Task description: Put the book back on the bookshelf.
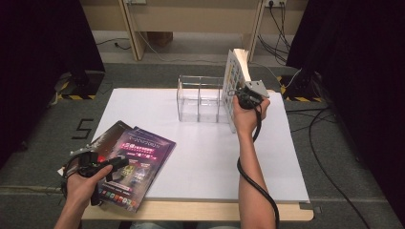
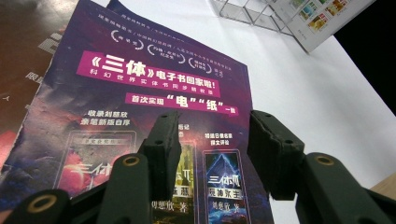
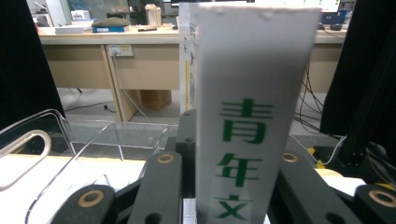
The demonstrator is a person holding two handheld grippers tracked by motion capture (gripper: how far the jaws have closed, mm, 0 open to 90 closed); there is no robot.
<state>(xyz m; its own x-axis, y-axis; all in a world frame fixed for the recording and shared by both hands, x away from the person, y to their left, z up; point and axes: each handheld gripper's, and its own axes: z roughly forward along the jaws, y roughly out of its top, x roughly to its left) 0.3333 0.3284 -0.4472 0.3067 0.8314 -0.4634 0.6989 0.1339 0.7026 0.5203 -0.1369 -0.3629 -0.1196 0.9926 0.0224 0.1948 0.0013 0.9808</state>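
White-spined book [image 1: 235,71] clamped upright in right gripper [image 1: 243,95], frame centre, beside clear organiser [image 1: 200,102]; next: lowering into slot. Left gripper [image 1: 117,163] open over purple magazine [image 1: 138,164].

The left gripper [image 1: 117,163] hovered low with jaws apart; the right gripper [image 1: 237,93] was raised on an outstretched forearm, jaws clamped.

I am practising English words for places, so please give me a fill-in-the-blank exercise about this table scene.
1. The right gripper is shut on a thick white ____, held upright.
2. The clear acrylic organizer stands on the white ____.
3. The left gripper hovers with ____ jaws over the purple magazine.
4. A brown magazine lies partly ____ the purple one.

Missing words: book; sheet; open; under
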